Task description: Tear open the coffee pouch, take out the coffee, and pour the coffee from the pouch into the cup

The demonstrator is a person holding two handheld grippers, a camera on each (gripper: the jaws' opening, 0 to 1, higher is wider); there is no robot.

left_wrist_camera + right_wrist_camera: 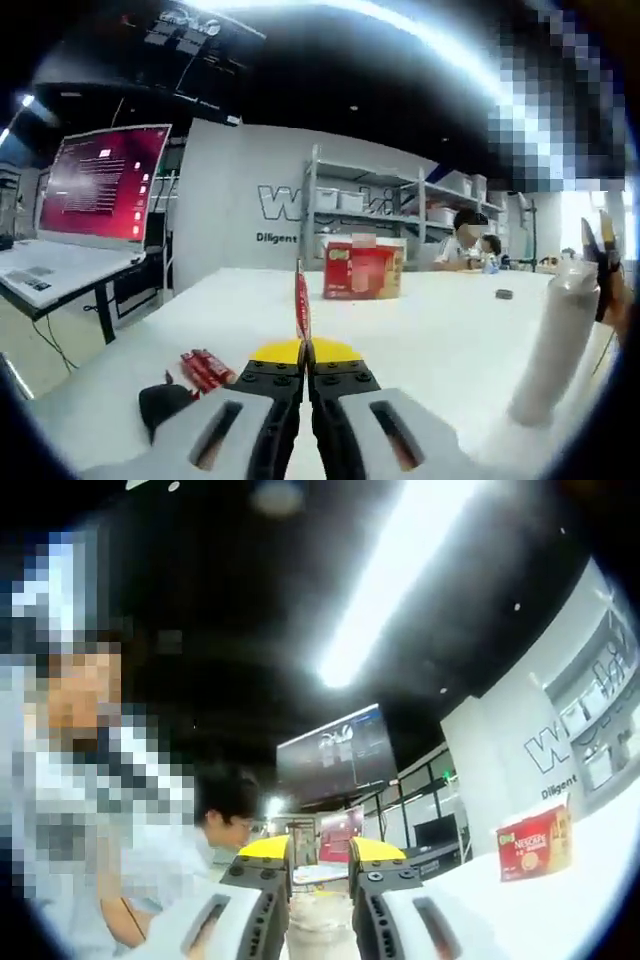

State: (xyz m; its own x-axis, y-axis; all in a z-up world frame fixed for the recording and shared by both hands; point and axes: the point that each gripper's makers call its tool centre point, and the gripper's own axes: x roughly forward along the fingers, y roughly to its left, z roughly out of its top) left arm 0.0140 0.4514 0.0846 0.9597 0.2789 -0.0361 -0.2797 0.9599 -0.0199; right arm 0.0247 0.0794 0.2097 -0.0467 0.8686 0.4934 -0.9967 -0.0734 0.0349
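In the left gripper view my left gripper (pixel 303 347) is shut on a thin red coffee pouch (pixel 301 300), which stands upright and edge-on above the yellow jaw tips. At the right of that view a tall white cup (pixel 553 345) leans over the white table (pixel 430 330), and the right gripper (pixel 604 252) holds it near its top. In the right gripper view my right gripper (pixel 320 858) has the whitish cup (pixel 320 915) between its jaws, shut on it.
Loose red coffee pouches (pixel 205 370) and a black object (pixel 163 405) lie at the table's near left. A red Nescafe box (pixel 362 270) (pixel 533 845) stands farther back, with a small dark item (pixel 503 294) to its right. A desk with a monitor (pixel 100 185) is left of the table. A person (pixel 225 820) sits nearby.
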